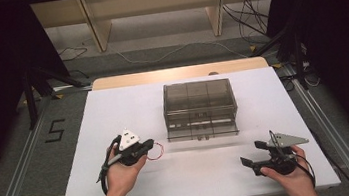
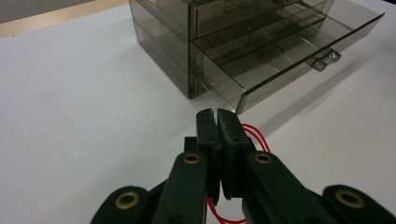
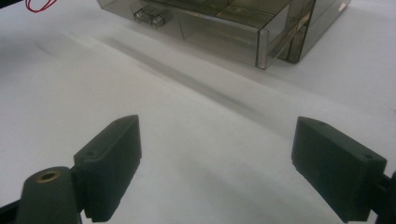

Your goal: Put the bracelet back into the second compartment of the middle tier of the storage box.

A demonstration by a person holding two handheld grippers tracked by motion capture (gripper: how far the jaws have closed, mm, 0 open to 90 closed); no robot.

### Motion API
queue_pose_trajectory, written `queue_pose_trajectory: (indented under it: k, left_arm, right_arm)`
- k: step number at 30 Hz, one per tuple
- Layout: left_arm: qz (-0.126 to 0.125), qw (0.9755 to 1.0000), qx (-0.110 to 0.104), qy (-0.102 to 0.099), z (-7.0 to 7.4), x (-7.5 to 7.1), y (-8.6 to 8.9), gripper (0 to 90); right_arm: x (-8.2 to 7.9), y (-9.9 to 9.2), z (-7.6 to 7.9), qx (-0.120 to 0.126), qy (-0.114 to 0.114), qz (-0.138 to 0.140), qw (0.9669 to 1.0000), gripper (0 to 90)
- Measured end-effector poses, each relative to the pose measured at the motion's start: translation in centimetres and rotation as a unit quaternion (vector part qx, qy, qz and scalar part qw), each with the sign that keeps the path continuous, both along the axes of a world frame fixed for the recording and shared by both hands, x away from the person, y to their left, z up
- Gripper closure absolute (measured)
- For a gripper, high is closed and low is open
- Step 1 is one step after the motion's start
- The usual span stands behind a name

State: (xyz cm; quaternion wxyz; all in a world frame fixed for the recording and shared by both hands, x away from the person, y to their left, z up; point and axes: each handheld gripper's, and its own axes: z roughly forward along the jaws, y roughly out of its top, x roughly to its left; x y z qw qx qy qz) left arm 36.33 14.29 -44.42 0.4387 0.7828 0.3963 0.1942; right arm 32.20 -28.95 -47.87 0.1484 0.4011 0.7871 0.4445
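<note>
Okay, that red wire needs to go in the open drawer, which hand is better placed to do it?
Left, probably. The left gripper is shut on the red wire, close to the open drawer. The right gripper is open, with nothing between its jaws.

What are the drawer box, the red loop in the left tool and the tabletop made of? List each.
Drawer box: looks like smoke-tinted clear plastic, glossy; its dividers show through the walls.
Red loop: seemingly thin insulated wire or cord, since it curves in springy loops; which of the two is unclear. The shut left tool pinches it.
Tabletop: white matte board, hardly reflective; material uncertain.
</note>
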Motion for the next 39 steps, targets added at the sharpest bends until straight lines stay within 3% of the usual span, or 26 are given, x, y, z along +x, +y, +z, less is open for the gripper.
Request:
queue_pose_trajectory:
  k: [39]
  left_arm:
    - [-0.037, 0.9993, 0.0, -0.008, 0.6, 0.5, -3.9, 88.3]
  right_arm:
    - [0.0, -0.1, 0.0, 0.002, -0.002, 0.0, 1.0, 16.8]
